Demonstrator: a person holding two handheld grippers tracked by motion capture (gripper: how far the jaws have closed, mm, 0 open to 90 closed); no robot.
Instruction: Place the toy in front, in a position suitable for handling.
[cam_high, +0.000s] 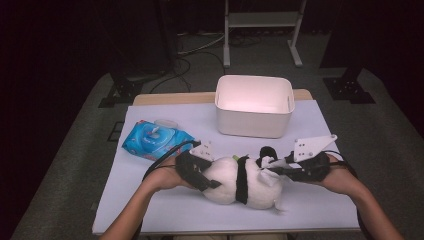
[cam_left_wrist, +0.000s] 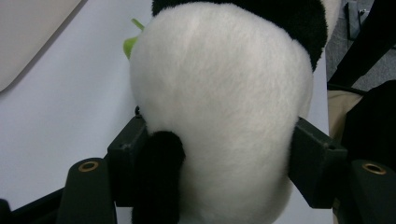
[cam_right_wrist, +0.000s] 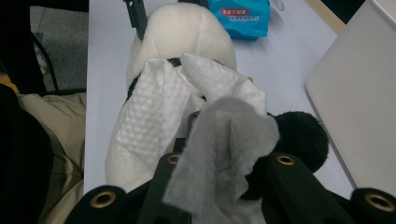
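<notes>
A plush panda (cam_high: 240, 182) is laid on its side on the white desk (cam_high: 150, 200), in front of the white bin (cam_high: 254, 106) and to the right of a blue pack of wipes (cam_high: 155, 140). Its rounded rear end is clamped between the left tongs (cam_high: 202, 175), whose pads are pressed into the fur. A white wipe (cam_right_wrist: 205, 140) is pinched in the closed right tongs (cam_high: 280, 170) and is held against the panda's head.

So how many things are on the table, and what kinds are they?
Toy panda: 1
Wet wipe, on the panda: 1
Blue pack of wipes: 1
White tub: 1
Total: 4
</notes>
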